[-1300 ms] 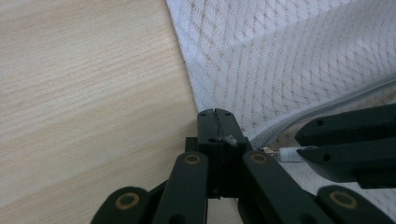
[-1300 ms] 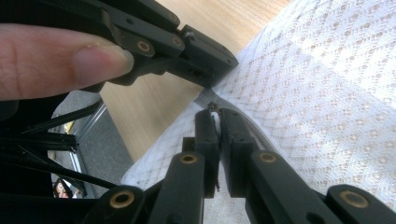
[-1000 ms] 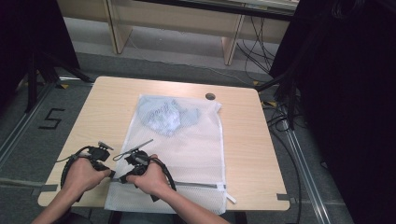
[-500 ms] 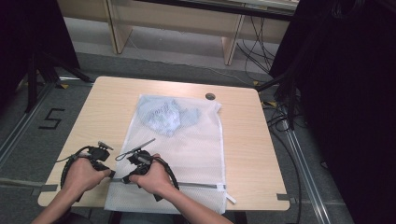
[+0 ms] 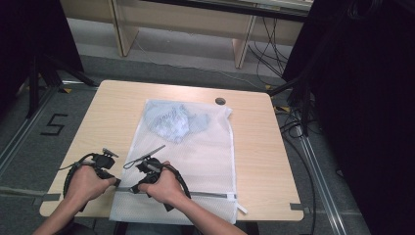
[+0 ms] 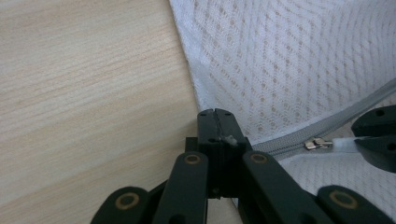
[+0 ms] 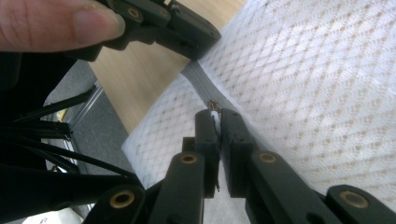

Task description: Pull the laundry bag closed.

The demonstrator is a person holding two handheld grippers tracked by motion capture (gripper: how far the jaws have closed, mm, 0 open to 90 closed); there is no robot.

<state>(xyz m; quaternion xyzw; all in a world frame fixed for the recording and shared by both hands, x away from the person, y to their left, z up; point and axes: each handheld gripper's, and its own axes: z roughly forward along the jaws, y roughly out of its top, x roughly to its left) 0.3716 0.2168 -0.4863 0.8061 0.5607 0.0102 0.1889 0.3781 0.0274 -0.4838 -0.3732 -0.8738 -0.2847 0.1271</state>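
Observation:
A white mesh laundry bag [image 5: 195, 152] lies flat on the wooden table [image 5: 112, 112], with a pale blue garment [image 5: 171, 120] inside its far end. A grey zipper [image 5: 205, 195] runs across the near end. My left gripper [image 5: 115, 182] [image 6: 217, 123] is shut on the bag's left edge, where the zipper ends. Just right of it, my right gripper [image 5: 134, 188] [image 7: 215, 119] is shut on the white tab of the zipper pull [image 6: 317, 143] [image 7: 212, 105]. The slider sits close to the left end of the zipper.
A round cable hole [image 5: 220, 101] is in the table near its far edge. Bare wood lies to the left and right of the bag. A shelf unit [image 5: 186, 24] and cables [image 5: 293, 122] stand on the floor beyond and to the right.

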